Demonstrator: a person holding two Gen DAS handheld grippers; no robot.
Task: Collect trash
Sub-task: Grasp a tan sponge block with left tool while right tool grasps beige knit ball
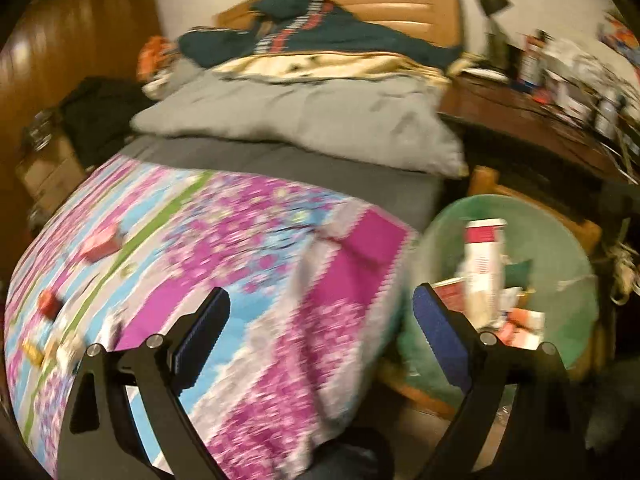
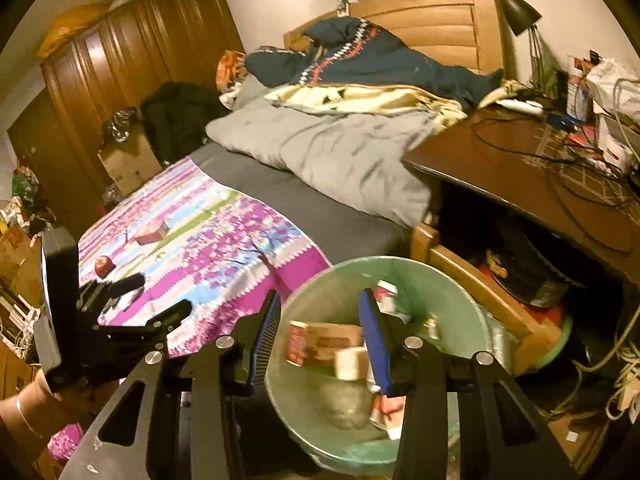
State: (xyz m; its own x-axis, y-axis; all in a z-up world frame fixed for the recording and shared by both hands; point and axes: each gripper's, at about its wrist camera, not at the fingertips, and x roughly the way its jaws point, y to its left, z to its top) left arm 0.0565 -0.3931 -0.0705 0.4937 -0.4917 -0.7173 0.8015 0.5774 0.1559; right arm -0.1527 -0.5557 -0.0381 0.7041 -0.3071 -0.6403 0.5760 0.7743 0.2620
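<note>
A green trash bin [image 2: 452, 288] stands on the floor beside the bed and holds cans, a carton and wrappers; it also shows in the left wrist view [image 1: 552, 248]. My right gripper [image 2: 318, 340] is open and empty, just above the bin's near rim. My left gripper [image 1: 320, 320] is open and empty over the floral bedspread [image 1: 240, 240], also seen at the left of the right wrist view [image 2: 160, 300]. On the bedspread lie a red box [image 2: 150, 234], a small red item [image 2: 104, 266] and a few small scraps [image 1: 52, 352].
A grey duvet [image 2: 340, 152] and dark clothes [image 2: 360, 64] are piled at the head of the bed. A cluttered wooden desk [image 2: 540, 168] with a lamp [image 2: 514, 8] stands right of the bin. A wardrobe [image 2: 120, 60] and boxes [image 2: 124, 160] line the left.
</note>
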